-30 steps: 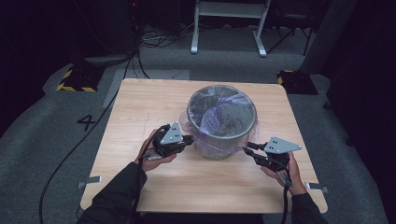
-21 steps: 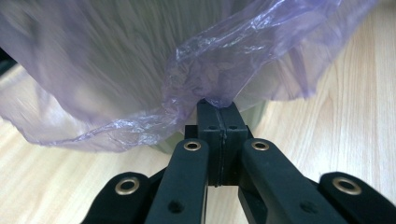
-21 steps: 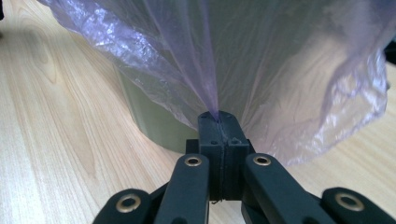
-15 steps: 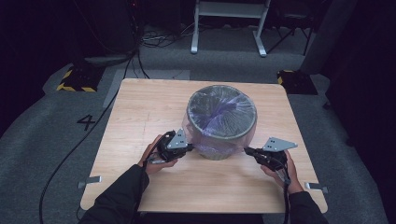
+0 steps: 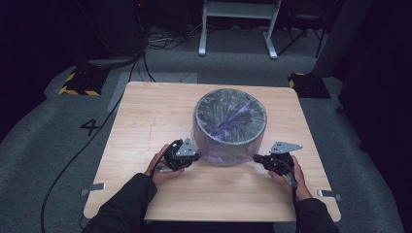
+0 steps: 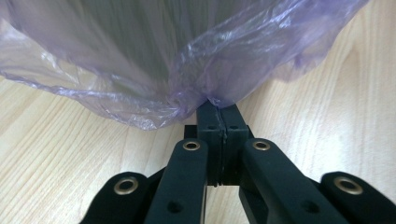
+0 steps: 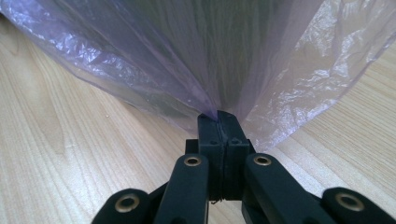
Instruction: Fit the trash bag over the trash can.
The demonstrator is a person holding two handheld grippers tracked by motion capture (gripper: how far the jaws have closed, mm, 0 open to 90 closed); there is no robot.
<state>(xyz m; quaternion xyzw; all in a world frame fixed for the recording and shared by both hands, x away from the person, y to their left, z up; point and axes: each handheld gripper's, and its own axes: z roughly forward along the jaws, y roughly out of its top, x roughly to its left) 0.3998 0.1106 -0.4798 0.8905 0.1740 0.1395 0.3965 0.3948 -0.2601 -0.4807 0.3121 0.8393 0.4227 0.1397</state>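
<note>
A round grey bin (image 5: 230,124) stands on the wooden table (image 5: 145,116), lined and draped with a thin purple plastic bag (image 5: 214,153). My left gripper (image 5: 196,156) is low at the bin's left side, shut on a bunched fold of the bag (image 6: 187,60); the film disappears between the closed tips of this gripper (image 6: 219,109). At the bin's right side, close to the tabletop, my right gripper (image 5: 256,158) is shut on the bag's hem (image 7: 243,60), which is pinched at the tips of that gripper (image 7: 218,116). The film stretches taut over the bin's wall.
Metal brackets (image 5: 92,187) (image 5: 329,195) stick out at the table's front corners. On the floor behind stand a white frame (image 5: 238,22), cables (image 5: 160,41) and yellow-black striped blocks (image 5: 77,85). Bare wood lies left of the bin and in front of it.
Both hands have sunk toward the tabletop beside the bin, drawing the bag's edge down over its wall. The flared film now lies closer against the bin.
</note>
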